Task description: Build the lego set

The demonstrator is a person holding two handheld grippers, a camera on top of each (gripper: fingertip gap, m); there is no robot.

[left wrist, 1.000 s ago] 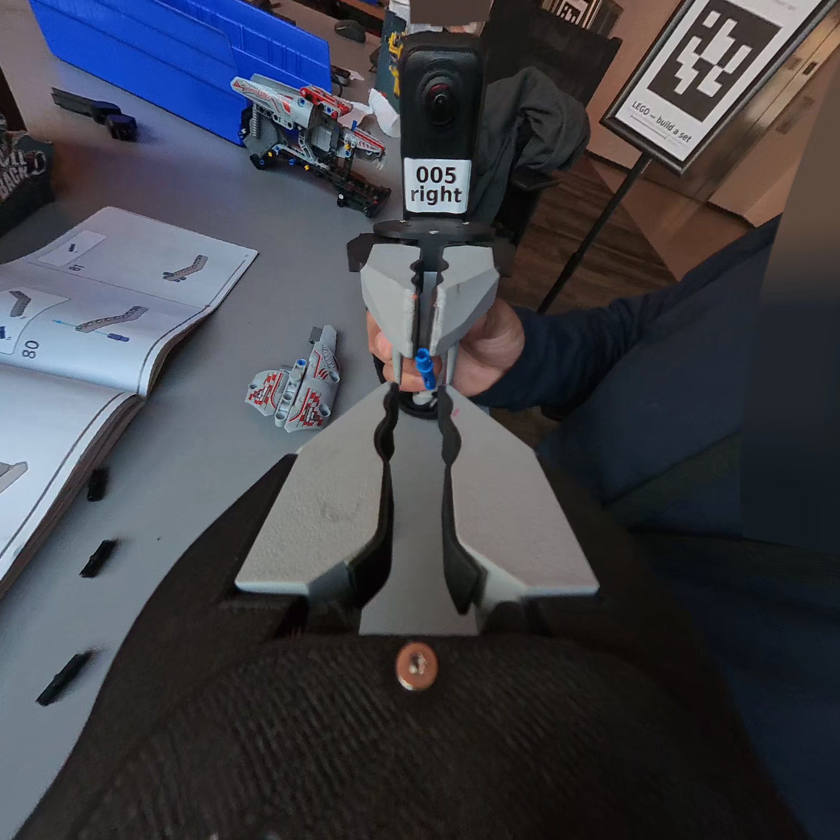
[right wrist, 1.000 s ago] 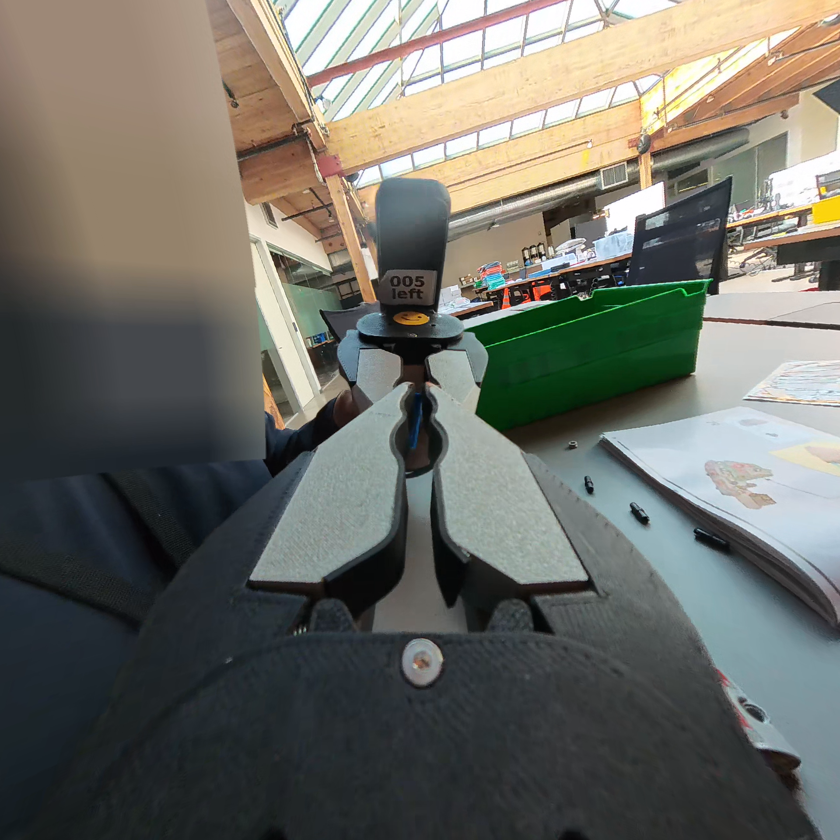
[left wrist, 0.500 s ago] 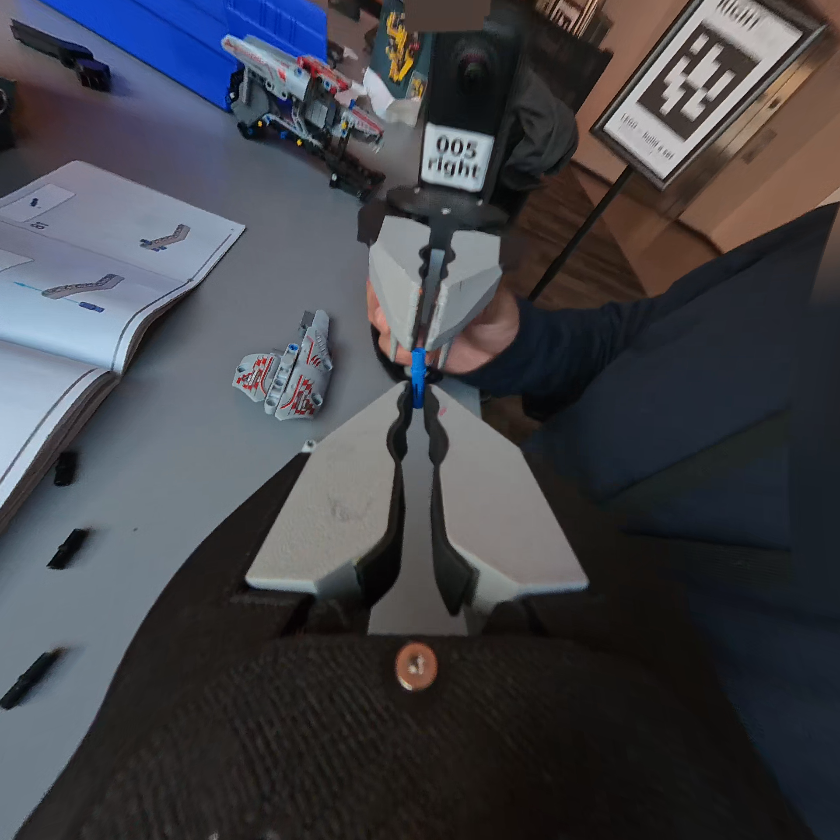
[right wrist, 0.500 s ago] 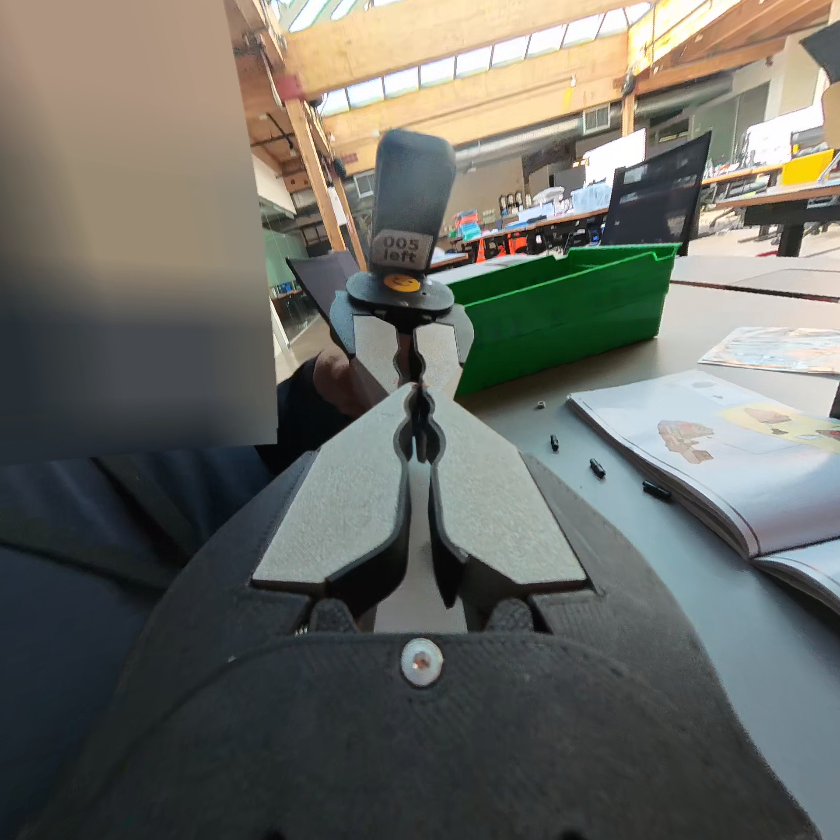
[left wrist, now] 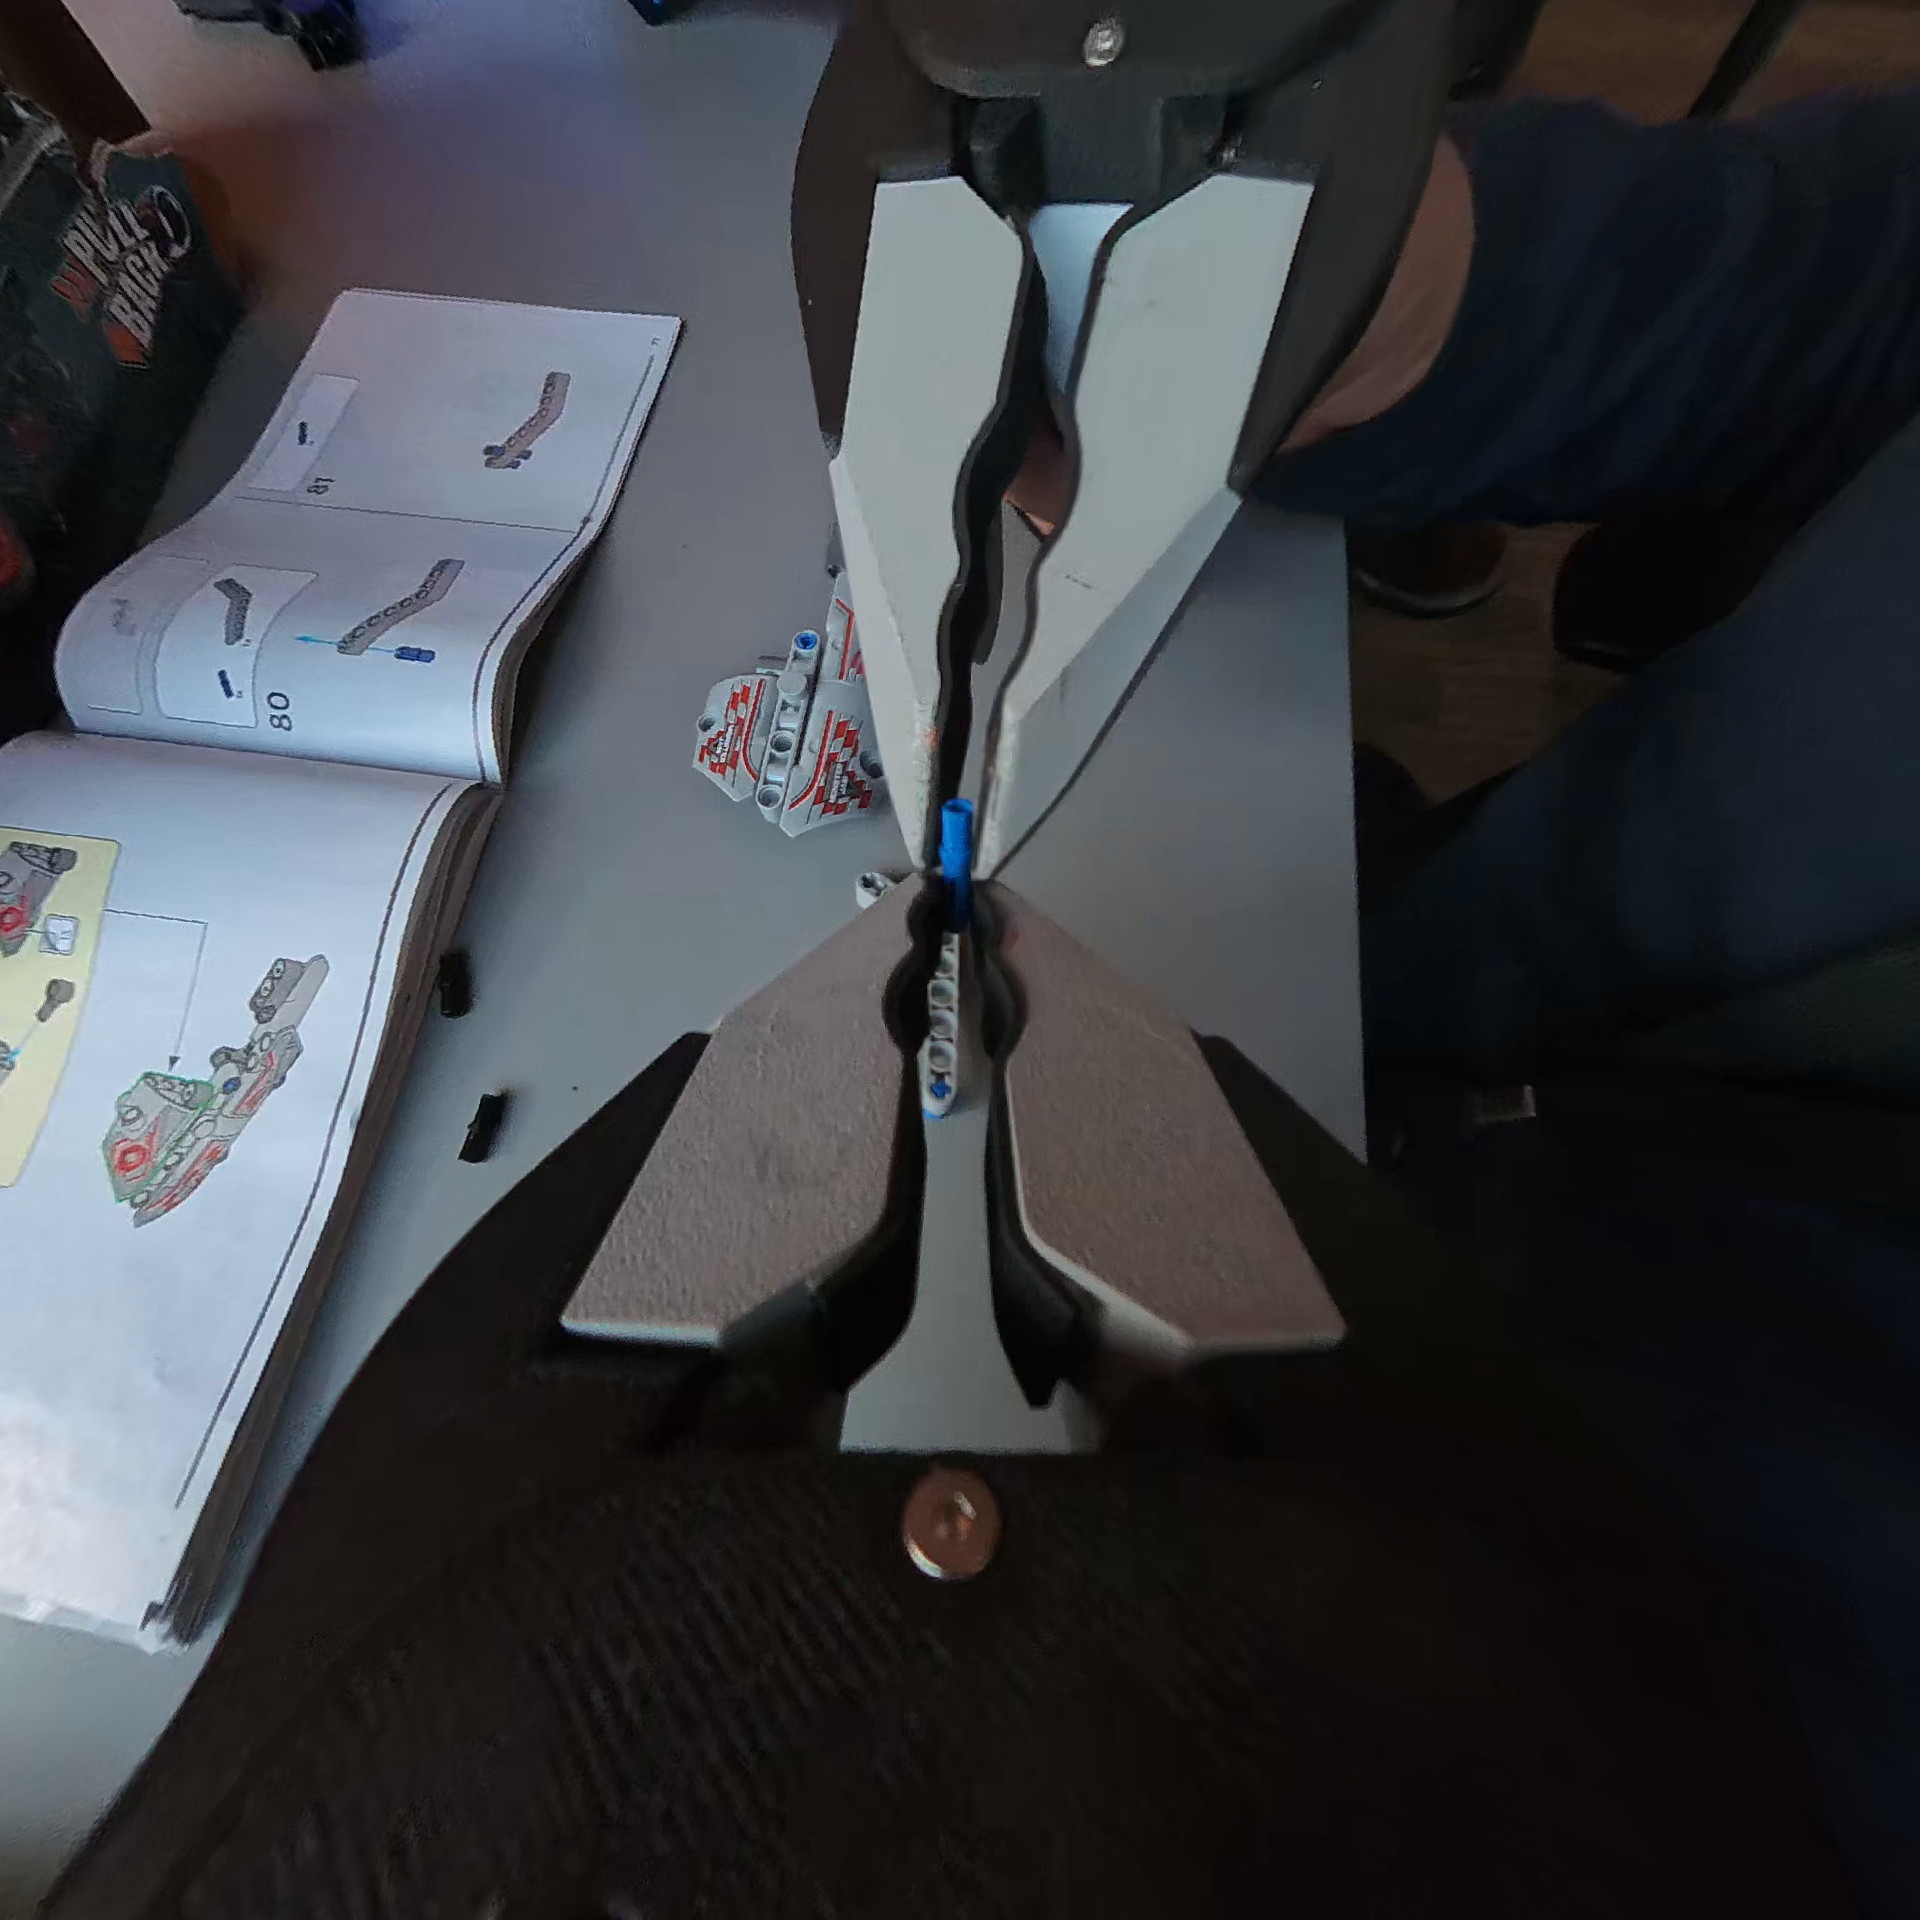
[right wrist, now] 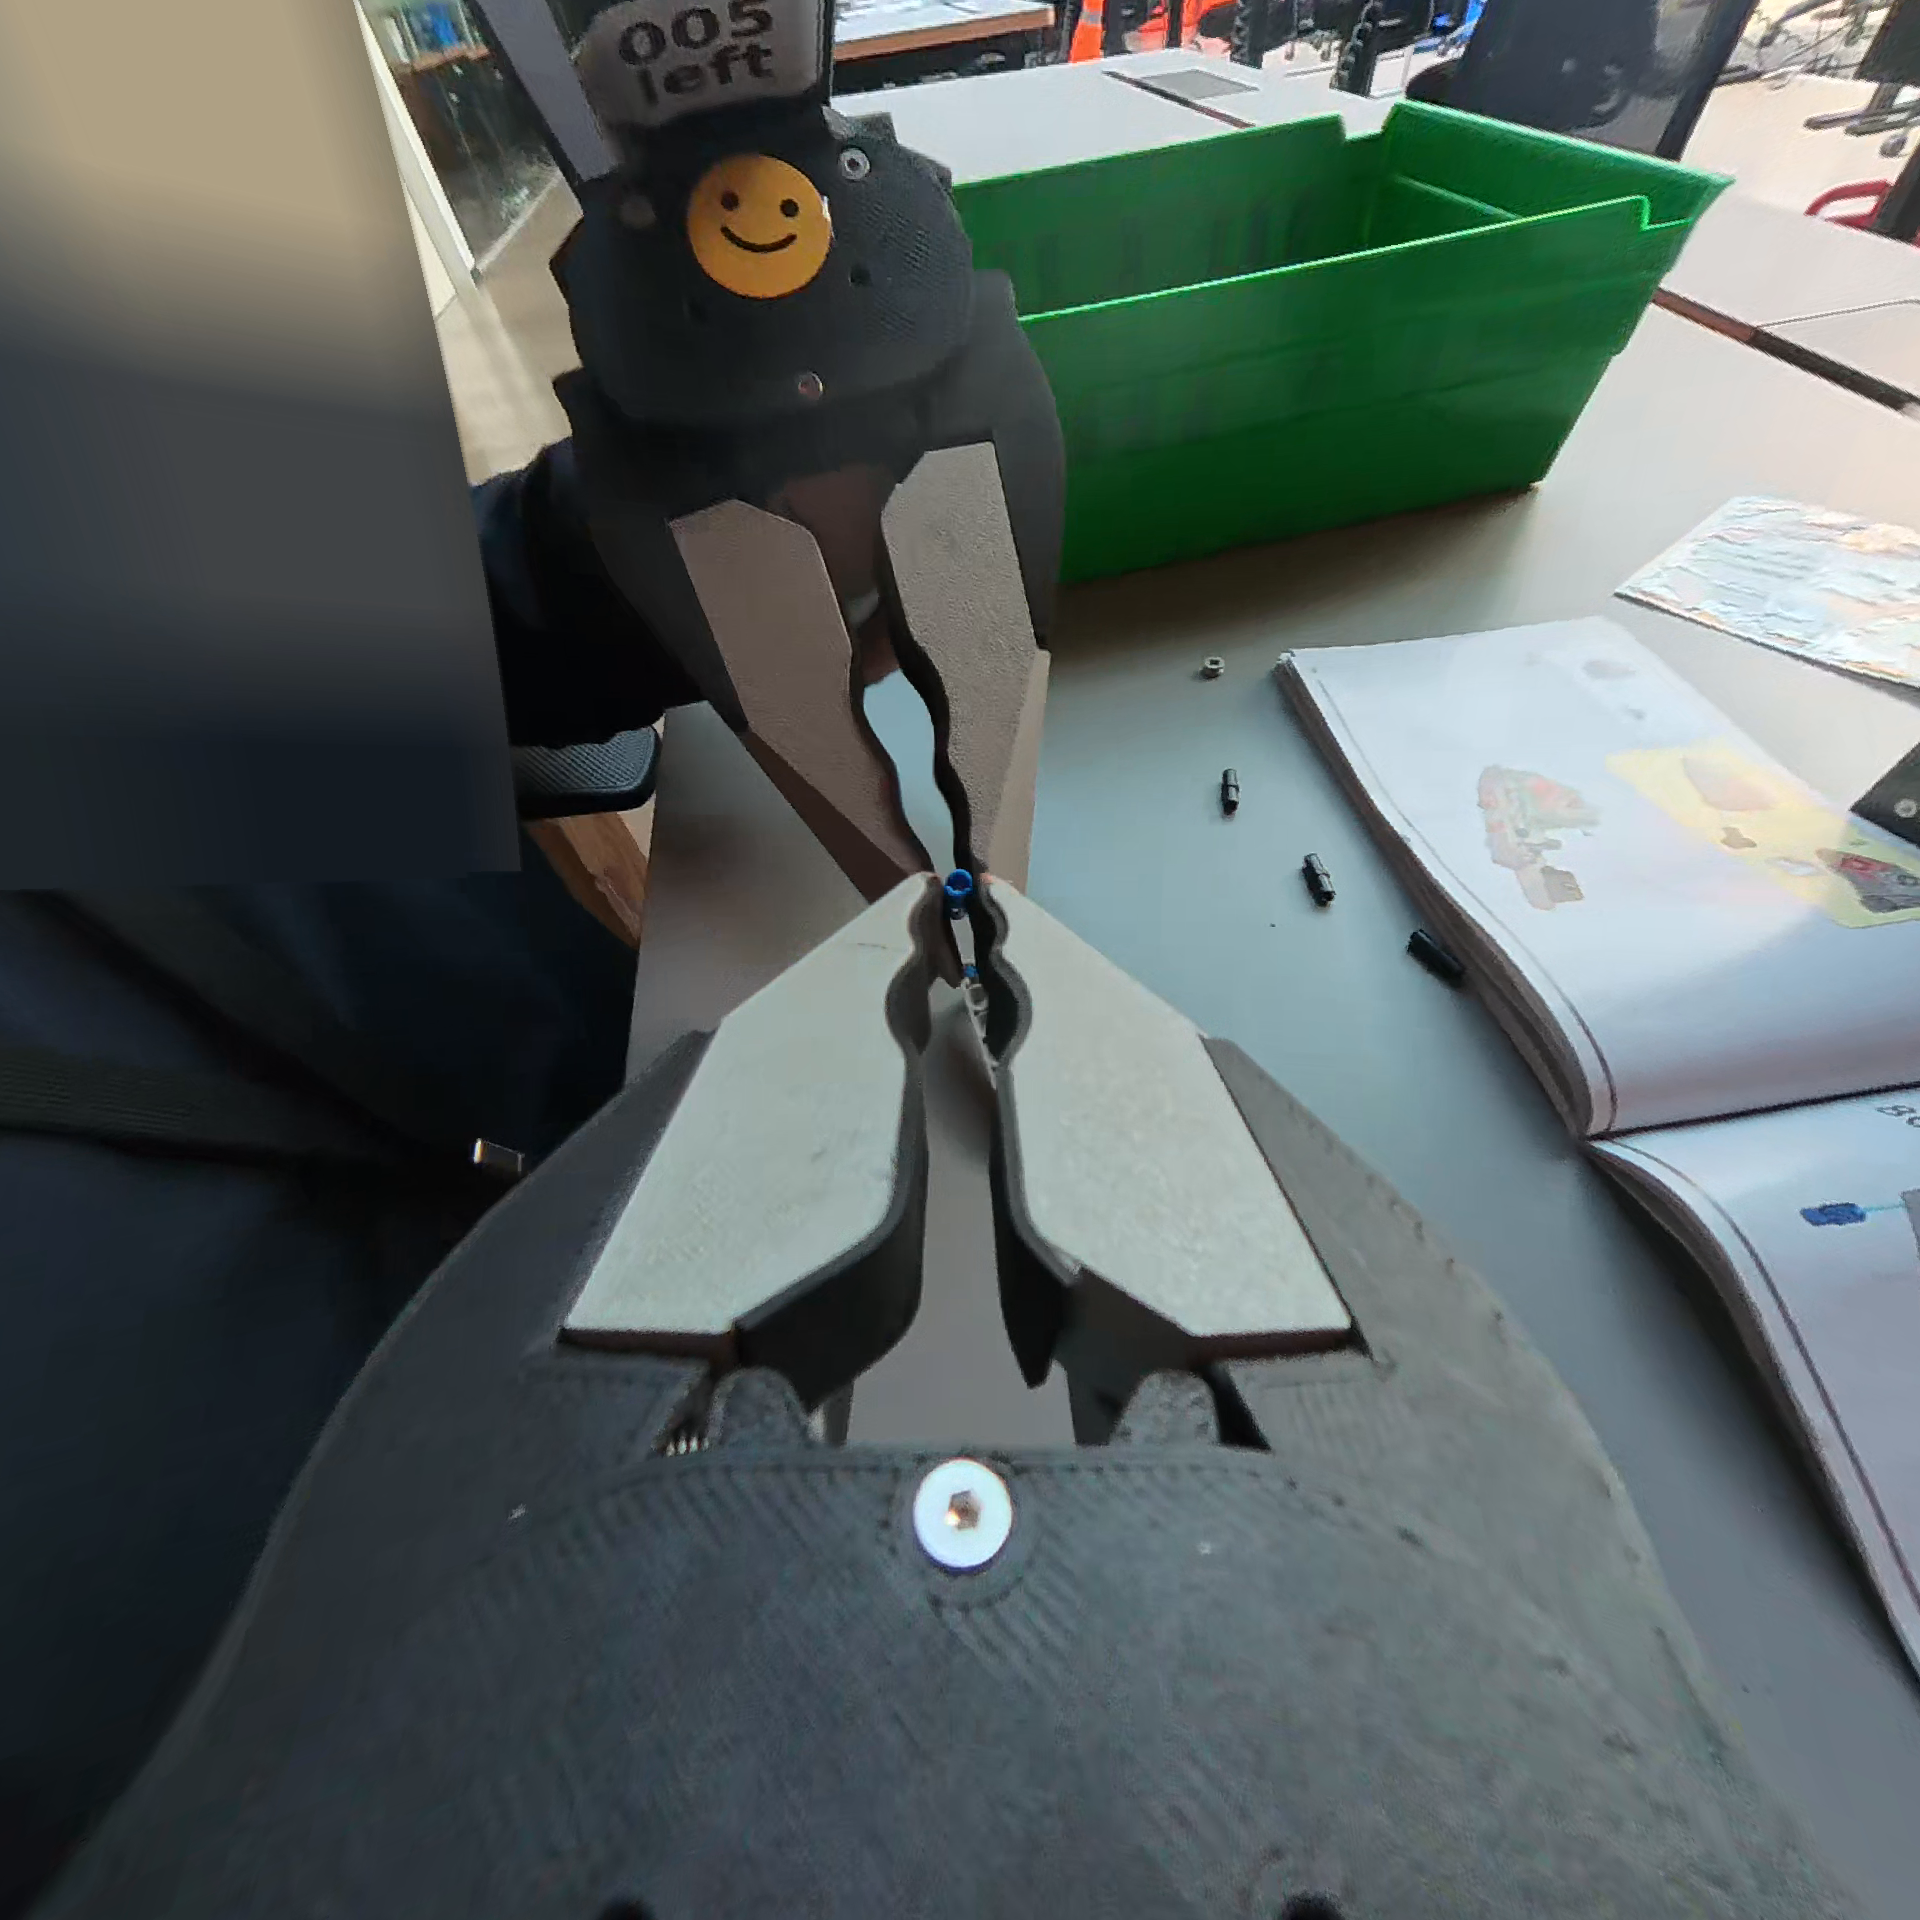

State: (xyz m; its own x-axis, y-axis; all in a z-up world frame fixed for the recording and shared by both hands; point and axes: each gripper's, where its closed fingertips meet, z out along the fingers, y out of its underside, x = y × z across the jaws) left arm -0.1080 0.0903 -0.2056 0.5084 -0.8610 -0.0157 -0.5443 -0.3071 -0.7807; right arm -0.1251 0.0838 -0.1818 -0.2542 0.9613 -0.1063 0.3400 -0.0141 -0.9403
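Note:
My left gripper (left wrist: 951,906) is shut on a light grey beam with holes (left wrist: 940,1029), which hangs under its fingertips. My right gripper (left wrist: 956,831) comes in from above, tip to tip with it, and is shut on a short blue pin (left wrist: 954,844). The pin's lower end sits at the beam's top end. In the right wrist view my right gripper (right wrist: 956,906) holds the blue pin (right wrist: 957,886) against the tips of the left gripper (right wrist: 951,871). A sliver of the beam (right wrist: 979,1023) shows through the gap between the fingers. Both grippers hover over the grey table (left wrist: 644,208).
An open instruction booklet (left wrist: 312,831) lies to the left, also in the right wrist view (right wrist: 1558,831). A grey and red sub-assembly (left wrist: 790,748) lies beyond the grippers. Loose black pins (left wrist: 483,1127) (right wrist: 1317,878) lie beside the booklet. A green bin (right wrist: 1299,343) stands behind. The table edge runs along my right.
Both grippers have tilted down towards the table and closed in on each other. Their tips now meet, with the blue pin against the beam's end.

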